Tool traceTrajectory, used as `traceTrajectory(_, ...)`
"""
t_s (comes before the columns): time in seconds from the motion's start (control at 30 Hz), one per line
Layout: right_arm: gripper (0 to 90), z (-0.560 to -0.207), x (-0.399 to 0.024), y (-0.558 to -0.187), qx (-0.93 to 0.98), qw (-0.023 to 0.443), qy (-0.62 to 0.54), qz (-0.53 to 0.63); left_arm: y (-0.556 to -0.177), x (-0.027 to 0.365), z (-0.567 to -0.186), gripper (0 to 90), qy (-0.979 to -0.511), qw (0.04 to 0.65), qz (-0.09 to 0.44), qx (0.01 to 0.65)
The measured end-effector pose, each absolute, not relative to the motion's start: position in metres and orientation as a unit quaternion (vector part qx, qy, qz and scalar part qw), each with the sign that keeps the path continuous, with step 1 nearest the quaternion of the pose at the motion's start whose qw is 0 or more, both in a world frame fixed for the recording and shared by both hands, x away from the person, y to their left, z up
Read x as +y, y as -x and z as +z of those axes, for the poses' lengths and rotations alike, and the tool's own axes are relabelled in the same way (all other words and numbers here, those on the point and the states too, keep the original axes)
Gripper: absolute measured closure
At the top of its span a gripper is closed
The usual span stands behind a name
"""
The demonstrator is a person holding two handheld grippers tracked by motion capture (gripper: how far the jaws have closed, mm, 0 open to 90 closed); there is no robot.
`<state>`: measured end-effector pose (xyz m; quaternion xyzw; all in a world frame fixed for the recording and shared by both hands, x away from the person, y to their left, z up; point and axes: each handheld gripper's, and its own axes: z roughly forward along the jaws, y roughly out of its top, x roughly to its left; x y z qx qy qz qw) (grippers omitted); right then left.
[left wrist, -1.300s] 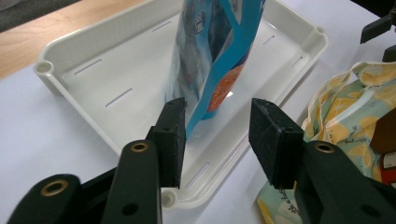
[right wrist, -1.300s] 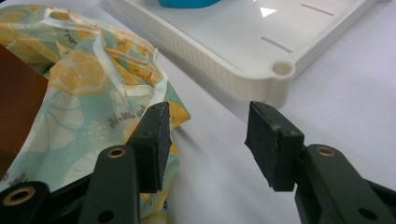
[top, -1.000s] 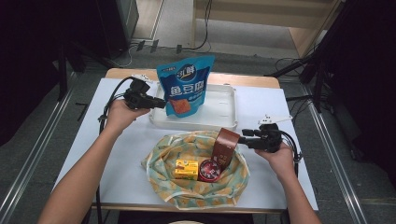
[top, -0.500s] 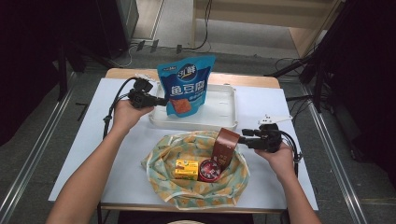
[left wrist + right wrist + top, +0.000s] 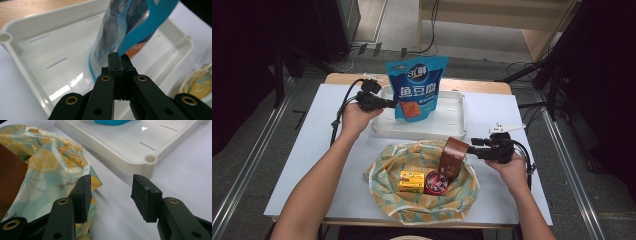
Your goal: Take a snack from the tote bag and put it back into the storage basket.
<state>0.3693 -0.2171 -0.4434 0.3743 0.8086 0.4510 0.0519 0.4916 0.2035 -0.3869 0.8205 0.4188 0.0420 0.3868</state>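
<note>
Gripping now: the left gripper [image 5: 393, 104] has its jaws clamped on the side edge of the blue snack pouch [image 5: 416, 87], the jaws having just been closing with that edge between them.
Close-up on the grip: in the left gripper view the left gripper's tips [image 5: 119, 58] meet tight on a blue strip of the pouch's seam [image 5: 140, 32], no gap showing.
Pouch position: it stands upright in the white tray [image 5: 452, 122], toward the tray's left half, its printed front facing the person.
Tray position: it sits at the far middle of the white table cover [image 5: 307, 145], just beyond the patterned cloth.
Right gripper: the right gripper [image 5: 474, 145] is released, jaws apart with nothing between them; in its own view the right gripper's pads [image 5: 112, 192] frame bare table surface.
Right gripper's neighbour: its tips hover just beside the brown box [image 5: 453, 158], and from above I cannot tell whether they touch it.
Cloth: the lemon-print cloth [image 5: 412, 205] lies bunched into a nest at the near middle of the table.
Inside the cloth: the brown box leans upright at the right, with a yellow box [image 5: 411, 181] and a round red tin [image 5: 436, 182] side by side before it.
Hands: the left hand [image 5: 353, 118] holds its tool level toward the pouch; the right hand [image 5: 510, 170] rests at the cloth's right edge.
</note>
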Motion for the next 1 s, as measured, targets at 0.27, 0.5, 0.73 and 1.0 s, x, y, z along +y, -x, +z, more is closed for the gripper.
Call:
traceTrajectory(0.27,51.7,-0.443,-0.219,-0.368,0.805,0.049,-0.378,0.456,-0.507,0.195,-0.389,90.0,-0.814,0.394,0.034,0.425)
traceTrajectory(0.5,51.7,-0.442,-0.22,-0.365,0.804,0.049,-0.378,0.456,-0.519,0.191,-0.39,90.0,-0.81,0.397,0.029,0.432)
traceTrajectory(0.73,51.9,-0.443,-0.22,-0.362,0.801,0.054,-0.38,0.46,-0.528,0.189,-0.391,90.0,-0.805,0.399,0.029,0.438)
traceTrajectory(1.0,52.6,-0.445,-0.214,-0.362,0.802,0.055,-0.381,0.455,-0.539,0.192,-0.393,90.0,-0.796,0.409,0.028,0.446)
